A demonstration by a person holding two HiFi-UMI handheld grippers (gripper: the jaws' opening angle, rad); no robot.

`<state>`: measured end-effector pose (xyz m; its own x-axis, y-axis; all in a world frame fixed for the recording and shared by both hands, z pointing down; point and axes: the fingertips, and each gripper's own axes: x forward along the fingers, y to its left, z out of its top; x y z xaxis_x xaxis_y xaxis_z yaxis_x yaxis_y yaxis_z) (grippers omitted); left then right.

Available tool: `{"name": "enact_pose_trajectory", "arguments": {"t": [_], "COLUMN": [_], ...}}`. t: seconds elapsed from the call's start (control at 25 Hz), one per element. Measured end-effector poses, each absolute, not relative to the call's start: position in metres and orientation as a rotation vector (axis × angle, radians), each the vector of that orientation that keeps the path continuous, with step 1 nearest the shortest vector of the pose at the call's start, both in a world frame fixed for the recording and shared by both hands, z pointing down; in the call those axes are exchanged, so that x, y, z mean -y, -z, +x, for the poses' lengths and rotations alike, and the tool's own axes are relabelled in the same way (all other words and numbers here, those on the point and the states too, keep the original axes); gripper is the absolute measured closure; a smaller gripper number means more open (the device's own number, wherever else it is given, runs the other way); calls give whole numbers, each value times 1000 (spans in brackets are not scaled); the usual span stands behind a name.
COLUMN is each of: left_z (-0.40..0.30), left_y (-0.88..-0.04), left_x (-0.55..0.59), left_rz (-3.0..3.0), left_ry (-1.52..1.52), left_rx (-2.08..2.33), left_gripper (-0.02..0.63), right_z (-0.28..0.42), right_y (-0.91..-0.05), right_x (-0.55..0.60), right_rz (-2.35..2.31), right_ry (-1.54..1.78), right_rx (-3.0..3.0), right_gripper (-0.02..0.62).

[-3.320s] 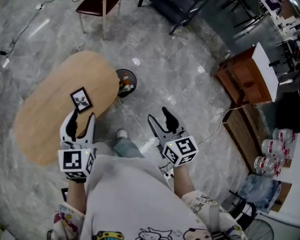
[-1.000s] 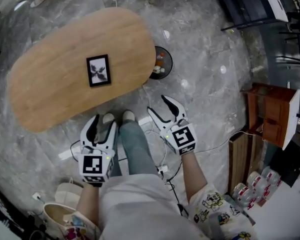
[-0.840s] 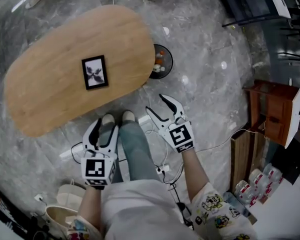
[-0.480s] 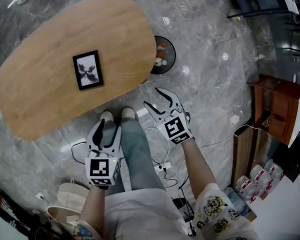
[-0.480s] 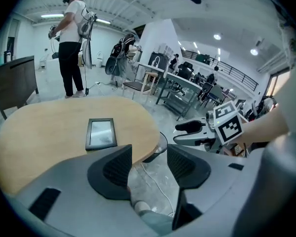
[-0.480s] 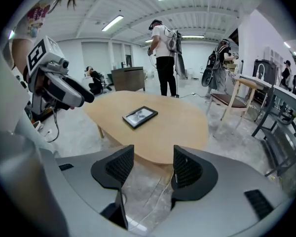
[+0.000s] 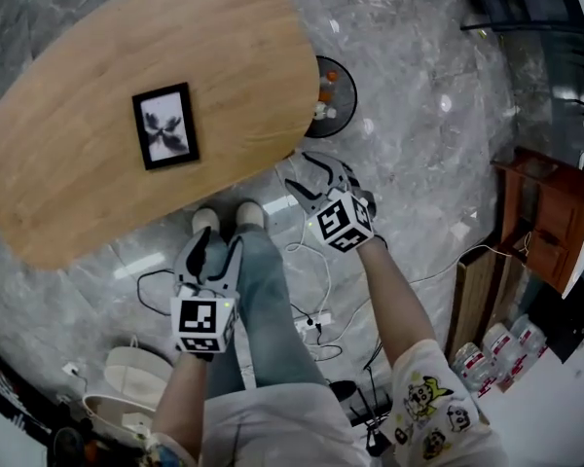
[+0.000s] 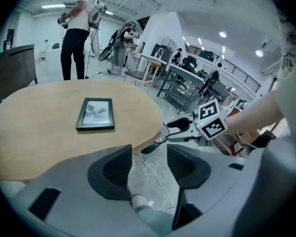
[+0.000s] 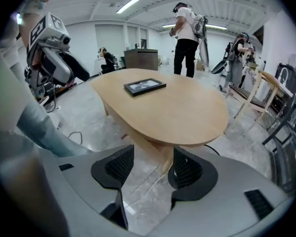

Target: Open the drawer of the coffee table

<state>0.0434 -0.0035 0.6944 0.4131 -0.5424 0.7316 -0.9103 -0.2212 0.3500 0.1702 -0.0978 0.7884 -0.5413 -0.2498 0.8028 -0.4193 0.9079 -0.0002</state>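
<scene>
Right claw (image 7: 310, 175), jaws apart and empty, points under the oval light-wood desk (image 7: 78, 202), presumably seeking its unseen drawer; left claw (image 7: 212, 251), likewise apart and empty, hangs back.

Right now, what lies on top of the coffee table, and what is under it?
On the coffee table lies only a black picture frame. Under it, the right gripper view shows wooden legs; no drawer is visible, and the top hides the rest.

Grey marble floor (image 7: 419, 86), brown wooden cabinet (image 7: 550, 217) at right, pale wooden chair (image 9: 259, 90), ceiling strip lights (image 9: 127, 5)
</scene>
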Motion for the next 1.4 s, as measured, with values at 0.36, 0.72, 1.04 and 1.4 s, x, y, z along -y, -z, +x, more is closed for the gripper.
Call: {"name": "enact_pose_trajectory", "arguments": {"t": [0.36,0.72,1.04,1.4], "left_z": [39,42,47,45], "left_y": [-726,-741,-752,-748], "left_x": [-7,-15,-33,-21], "left_rz": [1876,1857,1834,1857], "left_ry": [-643,-658,-676,-699], "left_rx": [1204,1175,1142,1150], "left_gripper": [407,407,407,407], "right_z": [168,153,149,151], "right_y": [-835,-853,-864,-862], "right_x": [109,113,116,117], "right_rz": [324,295,242,175], "right_ry": [-157,-154,-169,-111], "right_rx": [2122,2162,2160,2159], "right_gripper": [379,380,428,462]}}
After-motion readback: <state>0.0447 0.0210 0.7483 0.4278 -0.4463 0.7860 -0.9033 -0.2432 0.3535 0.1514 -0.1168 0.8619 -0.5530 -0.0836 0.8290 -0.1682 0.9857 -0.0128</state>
